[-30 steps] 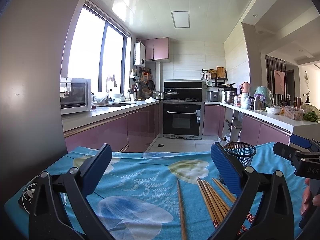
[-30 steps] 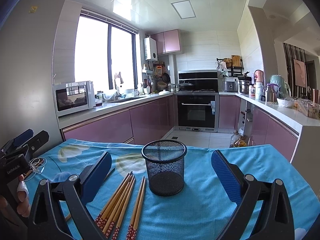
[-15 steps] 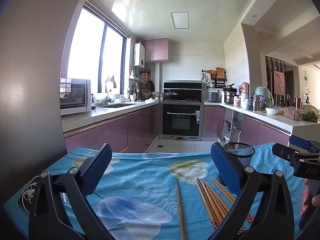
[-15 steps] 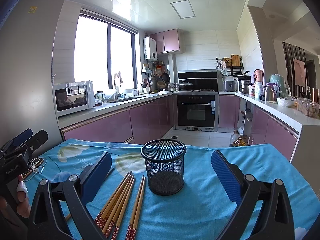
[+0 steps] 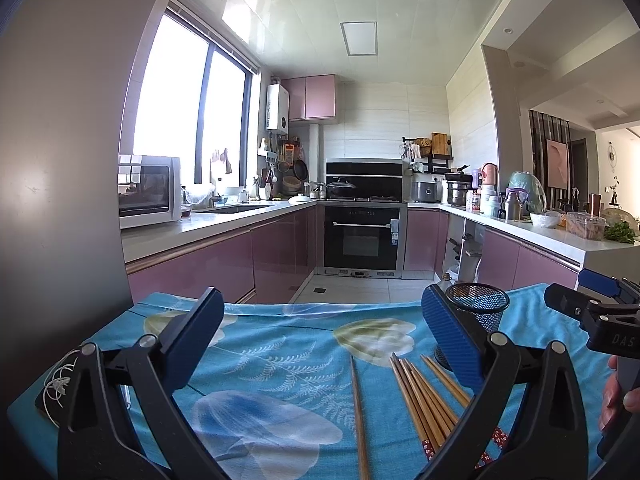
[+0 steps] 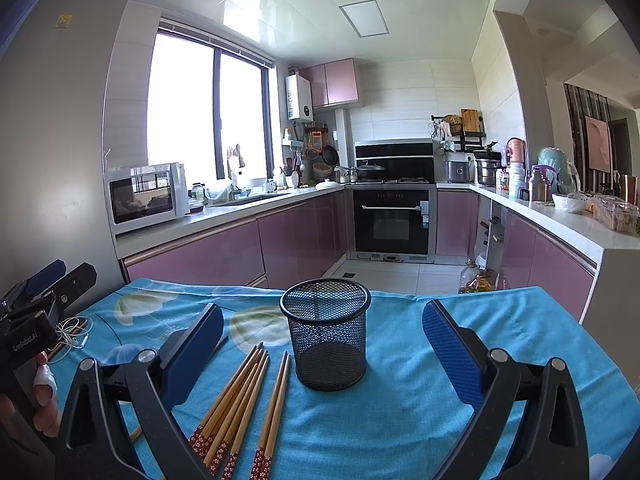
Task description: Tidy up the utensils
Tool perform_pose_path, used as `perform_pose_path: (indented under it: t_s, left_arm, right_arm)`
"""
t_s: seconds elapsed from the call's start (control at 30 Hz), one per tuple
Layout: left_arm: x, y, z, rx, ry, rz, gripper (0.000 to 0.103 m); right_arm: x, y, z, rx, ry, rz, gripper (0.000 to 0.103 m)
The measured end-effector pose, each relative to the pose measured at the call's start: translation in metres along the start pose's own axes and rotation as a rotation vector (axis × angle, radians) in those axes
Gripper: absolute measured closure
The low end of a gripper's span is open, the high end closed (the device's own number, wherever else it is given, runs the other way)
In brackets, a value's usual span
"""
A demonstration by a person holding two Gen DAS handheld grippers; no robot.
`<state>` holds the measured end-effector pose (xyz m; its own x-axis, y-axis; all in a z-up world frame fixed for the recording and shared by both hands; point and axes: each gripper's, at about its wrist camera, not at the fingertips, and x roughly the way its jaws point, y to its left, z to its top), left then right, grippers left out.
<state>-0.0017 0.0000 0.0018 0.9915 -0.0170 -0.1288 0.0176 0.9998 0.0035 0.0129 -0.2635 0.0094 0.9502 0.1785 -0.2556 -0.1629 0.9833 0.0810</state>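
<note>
Lying flat on the blue floral cloth of the table, the chopsticks fan out just beside the mesh cup, on its left as the right wrist camera sees it, tips toward the cup and patterned red ends toward the viewer. One single chopstick lies apart from the bundle, farther from the cup. Neither claw holds anything: the left claw and right claw both stand with their blue pads wide apart, above the cloth.

The sticks look like light, stiff bamboo, smooth and thin, so they will likely roll or slip between flat pads; a pinch across the middle of a stick, or of a few lying together, seems safest. The cup is probably light wire mesh and may tip if nudged at its rim.

Right of the cup the cloth is bare and open. The table's far edge lies close behind the cup, with floor beyond it. Earphone wire sits well left of the cup.
</note>
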Motion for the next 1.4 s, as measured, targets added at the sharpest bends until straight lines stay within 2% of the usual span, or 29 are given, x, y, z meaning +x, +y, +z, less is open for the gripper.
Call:
perform_pose_path:
  t_s: [1.1, 1.4]
  left_arm:
    - [0.0034, -0.0034, -0.0039, 0.004, 0.005, -0.007, 0.006]
    - [0.0058, -0.0059, -0.0062, 0.012, 0.021, -0.016, 0.006]
  right_arm:
    - [0.0006, -0.0016, -0.001, 0.003, 0.006, 0.001, 0.007]
    - [0.0063, -0.0033, -0.0027, 0.006, 0.041, 0.022, 0.007]
